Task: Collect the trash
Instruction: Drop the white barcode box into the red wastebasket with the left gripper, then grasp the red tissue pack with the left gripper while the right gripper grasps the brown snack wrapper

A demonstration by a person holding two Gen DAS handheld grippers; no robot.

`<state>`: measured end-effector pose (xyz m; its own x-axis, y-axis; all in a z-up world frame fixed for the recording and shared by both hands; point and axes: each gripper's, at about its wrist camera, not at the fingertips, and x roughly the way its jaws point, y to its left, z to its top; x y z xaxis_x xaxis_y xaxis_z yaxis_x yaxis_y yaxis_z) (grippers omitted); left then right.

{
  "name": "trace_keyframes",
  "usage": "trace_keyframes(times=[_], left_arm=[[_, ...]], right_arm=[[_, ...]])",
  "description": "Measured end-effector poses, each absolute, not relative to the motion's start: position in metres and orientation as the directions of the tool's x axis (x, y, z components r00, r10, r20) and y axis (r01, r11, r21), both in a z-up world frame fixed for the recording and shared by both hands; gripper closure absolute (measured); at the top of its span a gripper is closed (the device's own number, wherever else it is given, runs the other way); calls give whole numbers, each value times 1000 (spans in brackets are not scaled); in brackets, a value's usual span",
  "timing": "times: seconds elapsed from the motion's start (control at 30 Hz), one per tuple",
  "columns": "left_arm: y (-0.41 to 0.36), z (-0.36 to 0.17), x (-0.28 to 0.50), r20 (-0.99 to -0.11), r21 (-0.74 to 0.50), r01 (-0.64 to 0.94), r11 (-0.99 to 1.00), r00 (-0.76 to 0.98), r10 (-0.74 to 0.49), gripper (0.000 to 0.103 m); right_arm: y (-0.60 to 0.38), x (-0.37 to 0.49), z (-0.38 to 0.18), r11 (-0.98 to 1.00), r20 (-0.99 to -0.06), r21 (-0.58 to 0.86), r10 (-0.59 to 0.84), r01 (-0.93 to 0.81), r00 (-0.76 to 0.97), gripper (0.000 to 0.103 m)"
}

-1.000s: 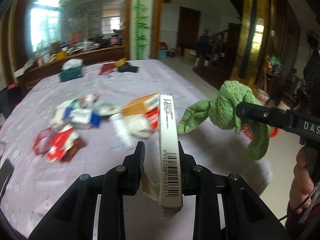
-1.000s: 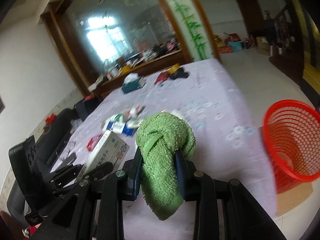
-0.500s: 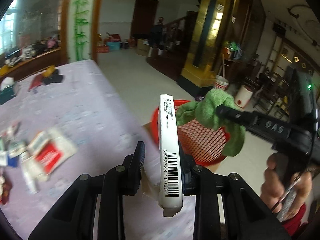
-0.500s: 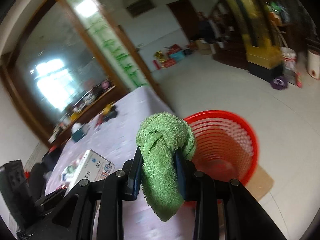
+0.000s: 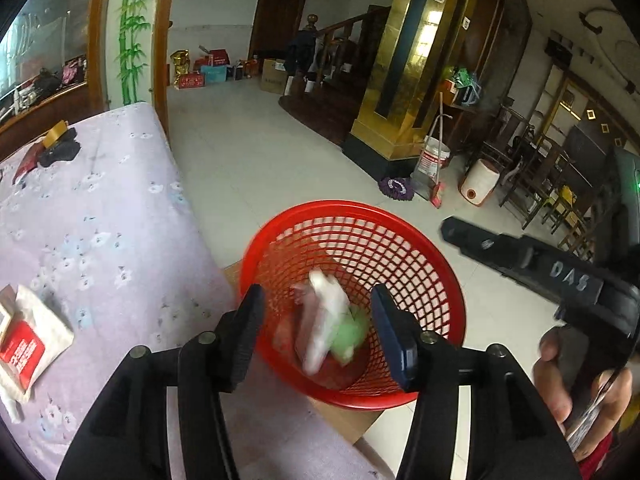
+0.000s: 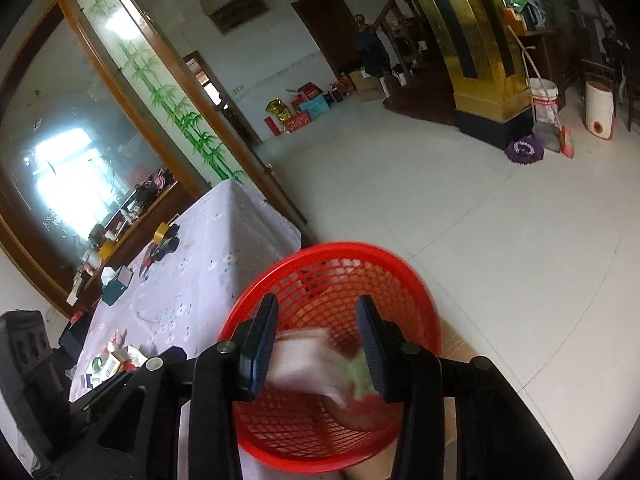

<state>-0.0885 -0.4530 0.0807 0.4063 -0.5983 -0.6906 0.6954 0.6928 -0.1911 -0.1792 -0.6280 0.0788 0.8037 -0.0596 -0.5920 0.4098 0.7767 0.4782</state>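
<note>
A red mesh basket (image 5: 424, 240) stands on the floor beside the table; it also shows in the right wrist view (image 6: 416, 280). My left gripper (image 5: 318, 332) is open and empty above it. My right gripper (image 6: 316, 344) is open and empty above it too, and shows from the side in the left wrist view (image 5: 520, 256). A white box (image 5: 324, 312) and a green cloth (image 5: 352, 334) are blurred inside the basket; in the right wrist view the box (image 6: 304, 360) and the cloth (image 6: 360, 372) lie between my jaws.
The purple flowered table (image 5: 100, 216) lies to the left, with a red-and-white packet (image 5: 24, 348) near its edge and more litter further back (image 6: 112, 360). A teal tissue box (image 6: 116, 284) and tape roll (image 6: 164, 232) sit farther along. Tiled floor (image 6: 480, 220) surrounds the basket.
Both grippers opened over the red basket. The white box left my left gripper and the green cloth left my right gripper; both dropped into the basket.
</note>
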Motion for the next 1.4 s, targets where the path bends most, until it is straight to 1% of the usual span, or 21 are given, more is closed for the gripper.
trace_keyframes(times=[0.07,0.1,0.13,0.3,0.47,0.53,0.67,0.8,0.87,0.97,1.07,1.17,1.4], left_arm=[[-440,84,-91,-687,-166,686,709,436,-582,46],[-428,87,-92,-680,-150,670,727,464,-568,38],[-418,88,-92,-671,-139,655,743,489,-557,36],[-353,103,-97,-622,-113,551,827,610,-491,34],[-285,106,-98,-608,-60,428,902,701,-373,33],[-254,105,-95,-609,-50,381,923,721,-330,33],[-182,100,-93,-617,-70,282,957,741,-264,33],[-105,91,-91,-628,-93,170,981,755,-190,33],[-67,84,-87,-648,-107,119,987,745,-160,33],[-35,76,-85,-664,-128,75,989,734,-142,33],[-21,66,-76,-678,-156,79,985,716,-165,33],[-24,58,-62,-688,-175,102,979,699,-196,33],[-47,37,-22,-744,-87,155,984,646,-168,33]], right_arm=[[-629,-181,83,779,-585,481,-56,402,809,59],[-627,-181,86,786,-583,478,-51,393,811,59],[-623,-182,88,792,-581,476,-42,381,813,58],[-583,-172,96,851,-574,454,53,264,817,52],[-518,-150,95,892,-588,434,170,131,791,52],[-485,-137,91,899,-601,431,226,73,767,52],[-433,-118,85,909,-621,417,300,-20,724,52],[-383,-101,85,913,-635,401,339,-79,694,52],[-361,-96,86,913,-638,395,354,-104,684,52],[-337,-89,85,915,-648,385,363,-123,670,52],[-316,-85,83,918,-663,371,369,-143,652,52],[-301,-84,82,925,-678,346,364,-159,639,52],[-300,-84,81,932,-695,327,349,-156,629,52]])
